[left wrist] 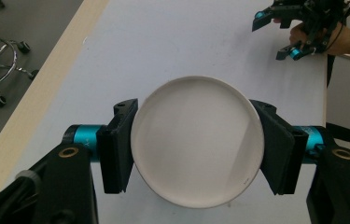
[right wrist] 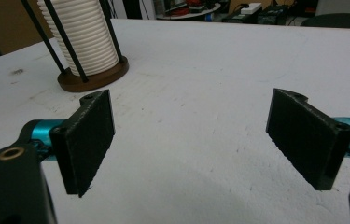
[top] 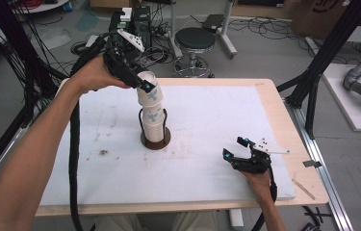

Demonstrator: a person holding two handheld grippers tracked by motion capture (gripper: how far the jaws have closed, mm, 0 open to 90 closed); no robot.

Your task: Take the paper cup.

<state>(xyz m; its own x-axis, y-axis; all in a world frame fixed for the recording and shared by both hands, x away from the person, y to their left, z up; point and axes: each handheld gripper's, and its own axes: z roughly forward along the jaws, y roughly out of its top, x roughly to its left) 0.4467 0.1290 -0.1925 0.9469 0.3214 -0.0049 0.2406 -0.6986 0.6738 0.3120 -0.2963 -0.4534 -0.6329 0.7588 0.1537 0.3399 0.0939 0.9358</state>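
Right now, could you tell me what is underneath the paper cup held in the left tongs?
Beneath the paper cup sits a stack of cups in a black wire holder on a round wooden base. The stack hides the base's centre.

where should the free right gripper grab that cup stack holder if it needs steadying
Probably the brown round base, pinched level from the right gripper's open side. The thin black rods are slippery and crowd the cup stack, while the base sits flat and exposed on the table.

Even, bright indoor light, soft shadows, slightly blurred close foreground.
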